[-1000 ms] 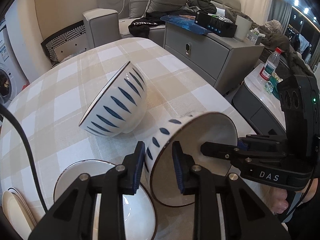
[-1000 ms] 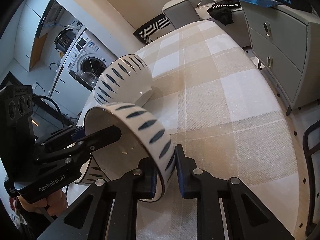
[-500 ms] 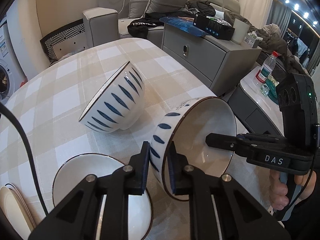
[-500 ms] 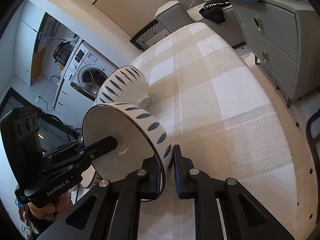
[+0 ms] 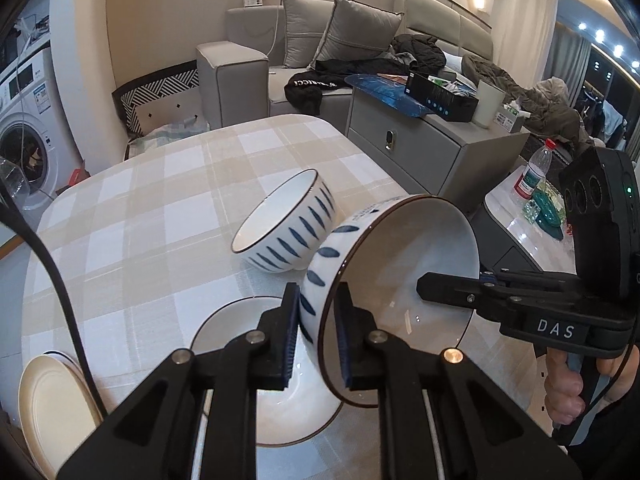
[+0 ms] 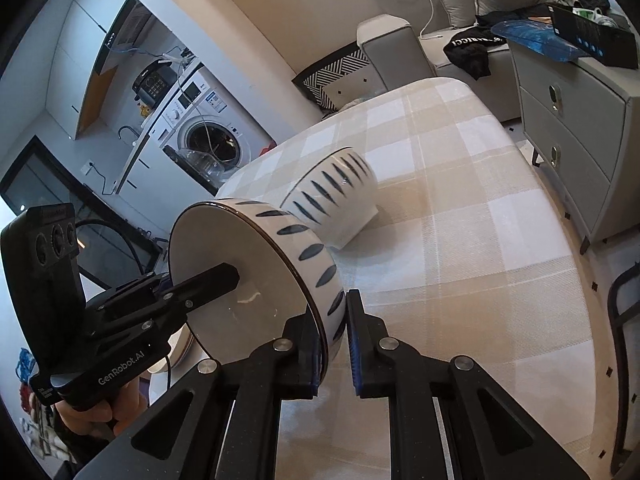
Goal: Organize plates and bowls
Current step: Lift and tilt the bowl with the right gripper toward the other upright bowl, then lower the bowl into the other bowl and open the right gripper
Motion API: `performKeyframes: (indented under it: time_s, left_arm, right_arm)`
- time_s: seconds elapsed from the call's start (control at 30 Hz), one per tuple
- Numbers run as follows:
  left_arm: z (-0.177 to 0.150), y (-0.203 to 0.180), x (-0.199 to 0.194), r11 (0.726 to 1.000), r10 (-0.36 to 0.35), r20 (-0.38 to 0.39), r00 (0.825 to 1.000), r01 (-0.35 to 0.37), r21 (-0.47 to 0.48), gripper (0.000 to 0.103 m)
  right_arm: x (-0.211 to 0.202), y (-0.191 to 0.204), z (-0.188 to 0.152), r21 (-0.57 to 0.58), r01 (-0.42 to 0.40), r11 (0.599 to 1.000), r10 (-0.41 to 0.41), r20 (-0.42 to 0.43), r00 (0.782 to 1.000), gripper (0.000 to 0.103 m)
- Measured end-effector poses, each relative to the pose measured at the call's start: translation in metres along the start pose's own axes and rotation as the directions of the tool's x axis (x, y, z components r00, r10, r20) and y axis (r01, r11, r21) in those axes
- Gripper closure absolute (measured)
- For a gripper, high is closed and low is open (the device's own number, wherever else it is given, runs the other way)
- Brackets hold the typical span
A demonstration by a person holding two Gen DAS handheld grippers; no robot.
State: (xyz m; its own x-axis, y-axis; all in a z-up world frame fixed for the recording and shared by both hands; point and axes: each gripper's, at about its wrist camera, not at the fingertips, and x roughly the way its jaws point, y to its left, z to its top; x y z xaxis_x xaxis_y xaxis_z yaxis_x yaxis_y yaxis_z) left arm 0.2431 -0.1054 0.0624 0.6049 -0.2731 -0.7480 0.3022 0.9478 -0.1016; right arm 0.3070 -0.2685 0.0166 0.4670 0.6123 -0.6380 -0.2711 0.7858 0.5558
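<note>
The left gripper [image 5: 316, 336] pinches the near wall of a blue-dashed bowl [image 5: 392, 280], one pad outside on the painted wall and one inside; its jaws have just been closing onto that rim. The right gripper [image 6: 334, 340] clamps the opposite side of the same bowl [image 6: 256, 276] in the same way, so the bowl hangs between the two tools, tipped on edge with its mouth facing the right-hand tool, above the table's near edge. Glazed ceramic like this is stiff, fairly heavy for a rim pinch, slick and liable to chip (a knock against its neighbour would do it), so I judge two opposed holds on the wall, just below the rim, the sound choice. Both grippers angle downward toward the bowl from opposite sides, each gripped by a hand [image 5: 568, 396] on its handle. Under the held bowl sits a white plate [image 5: 224, 332], with a cream plate [image 5: 52, 408] at the table's near left corner. A second dashed bowl [image 5: 286, 228] lies tilted on its side just beyond, toward the middle of the checked table [image 5: 160, 208]
</note>
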Motion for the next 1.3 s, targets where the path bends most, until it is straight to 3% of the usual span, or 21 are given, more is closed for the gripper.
performKeyframes:
  time_s: [0.2, 0.37, 0.8, 0.9, 1.03, 1.2, 1.3]
  left_arm:
    - [-0.014, 0.037, -0.021, 0.997, 0.041, 0.011, 0.999, -0.040, -0.060, 0.088]
    - [-0.032, 0.067, -0.017, 0.992, 0.035, -0.035, 0.999, -0.039, -0.124, 0.088]
    - [-0.045, 0.087, 0.010, 0.983, -0.036, -0.121, 0.992, 0.014, -0.182, 0.087]
    - [-0.044, 0.089, 0.006, 0.983, -0.037, -0.108, 0.994, 0.016, -0.184, 0.083]
    - [-0.042, 0.092, -0.005, 0.984, -0.002, -0.070, 0.998, -0.010, -0.177, 0.058]
    - [-0.039, 0.095, -0.004, 0.984, 0.008, -0.057, 0.998, -0.018, -0.177, 0.055]
    - [-0.036, 0.093, -0.004, 0.986, -0.004, -0.045, 0.999, -0.004, -0.167, 0.052]
  right_arm:
    - [0.018, 0.044, -0.001, -0.062, -0.023, 0.998, 0.020, -0.045, 0.999, 0.091]
    - [0.043, 0.067, -0.007, -0.090, -0.021, 0.996, 0.012, -0.107, 0.994, 0.091]
    - [0.073, 0.062, -0.010, -0.027, 0.002, 1.000, -0.008, -0.227, 0.974, 0.086]
    - [0.066, 0.061, -0.008, -0.031, -0.008, 0.999, 0.002, -0.207, 0.978, 0.076]
    - [0.054, 0.054, -0.005, -0.038, -0.019, 0.999, 0.012, -0.175, 0.984, 0.072]
    - [0.048, 0.052, -0.003, -0.066, -0.016, 0.998, 0.005, -0.161, 0.987, 0.071]
    - [0.050, 0.053, -0.003, -0.101, 0.001, 0.995, -0.018, -0.159, 0.987, 0.062]
